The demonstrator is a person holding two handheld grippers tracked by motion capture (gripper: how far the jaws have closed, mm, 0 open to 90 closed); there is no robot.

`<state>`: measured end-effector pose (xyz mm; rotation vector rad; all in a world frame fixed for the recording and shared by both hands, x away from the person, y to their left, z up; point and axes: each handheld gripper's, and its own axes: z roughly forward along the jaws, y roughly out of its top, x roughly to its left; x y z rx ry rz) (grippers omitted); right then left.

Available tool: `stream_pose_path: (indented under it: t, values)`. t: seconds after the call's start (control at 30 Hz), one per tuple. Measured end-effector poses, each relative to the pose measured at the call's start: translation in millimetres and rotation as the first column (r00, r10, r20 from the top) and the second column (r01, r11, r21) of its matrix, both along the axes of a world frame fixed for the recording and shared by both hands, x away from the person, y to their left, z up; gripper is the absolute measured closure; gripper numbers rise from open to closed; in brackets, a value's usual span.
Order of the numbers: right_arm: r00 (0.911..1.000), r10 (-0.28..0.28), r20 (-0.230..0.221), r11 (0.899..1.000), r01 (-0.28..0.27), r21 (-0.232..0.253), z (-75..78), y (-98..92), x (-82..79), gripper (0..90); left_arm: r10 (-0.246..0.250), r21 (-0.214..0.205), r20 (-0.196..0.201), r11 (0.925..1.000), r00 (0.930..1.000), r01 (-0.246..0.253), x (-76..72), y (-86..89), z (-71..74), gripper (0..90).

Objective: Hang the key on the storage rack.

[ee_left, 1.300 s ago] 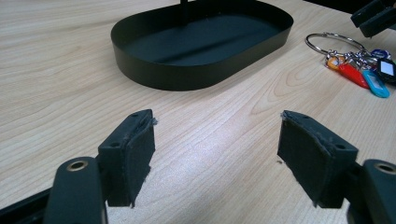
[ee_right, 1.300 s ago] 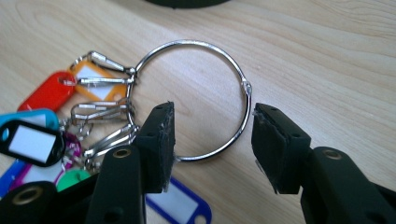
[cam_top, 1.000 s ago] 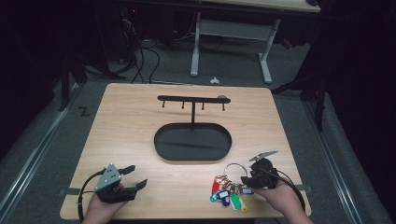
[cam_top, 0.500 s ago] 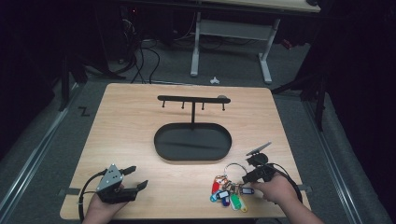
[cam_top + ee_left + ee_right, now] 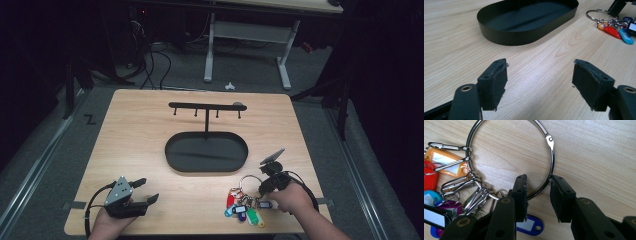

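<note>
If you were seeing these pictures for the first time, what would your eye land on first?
Most likely the bright bunch of coloured plastic key tags on a large silver metal ring, near the wooden table's front right edge. The right gripper straddles that ring's wire, its jaws just closing but not yet pressing. Behind, mid-table, a black oval metal tray carries a T-shaped hook stand; the left gripper rests open at front left.

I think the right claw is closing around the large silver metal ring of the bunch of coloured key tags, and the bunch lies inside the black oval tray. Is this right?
Not quite. The bunch of coloured key tags lies on the light wooden table, beside the black oval tray, as the high view shows. The right claw does straddle the large silver metal ring.
</note>
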<state>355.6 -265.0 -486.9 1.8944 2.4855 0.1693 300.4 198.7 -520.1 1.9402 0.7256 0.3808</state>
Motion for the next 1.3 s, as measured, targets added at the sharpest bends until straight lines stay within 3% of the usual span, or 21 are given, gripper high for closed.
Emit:
stream_pose_path:
  t: [0.07,0.1,0.23,0.43,0.6,0.9,1.3]
  values:
    - [1.0,0.008,0.002,1.0,-0.008,-0.004,-0.1,0.5,0.2,69.4,0.002,-0.001,-0.002,1.0,1.0,-0.002,-0.1,-0.2,0.0,28.4]
    - [0.9995,0.033,0.004,0.999,-0.032,-0.042,-0.1,2.4,0.7,76.0,0.001,-0.001,-0.002,1.0,1.0,-0.001,-0.1,-0.2,0.0,28.5]
    - [0.9983,0.058,0.005,0.996,-0.057,-0.064,-0.3,3.7,2.9,85.4,0.002,0.0,0.0,1.0,1.0,-0.002,-0.3,-0.5,-0.1,28.5]
    - [0.9922,0.118,0.041,0.988,-0.113,-0.105,-0.7,8.2,7.4,86.2,-0.001,0.011,0.0,0.9999,1.0,0.001,0.0,-0.9,-0.4,28.6]
    - [0.9929,0.111,0.044,0.989,-0.106,-0.102,-0.7,7.0,14.0,86.0,0.0,0.011,-0.002,0.9999,1.0,0.0,-0.2,-1.3,-0.7,28.7]
    - [0.9946,0.103,-0.004,0.992,-0.103,-0.066,-0.5,2.5,20.5,81.2,-0.001,0.016,-0.003,0.9999,1.0,0.001,-0.2,-1.7,-0.9,28.7]
    - [0.977,0.213,-0.013,0.973,-0.213,-0.09,-0.6,7.3,20.9,86.4,-0.004,0.016,-0.004,0.9999,1.0,0.004,-0.4,-2.3,-0.9,28.8]
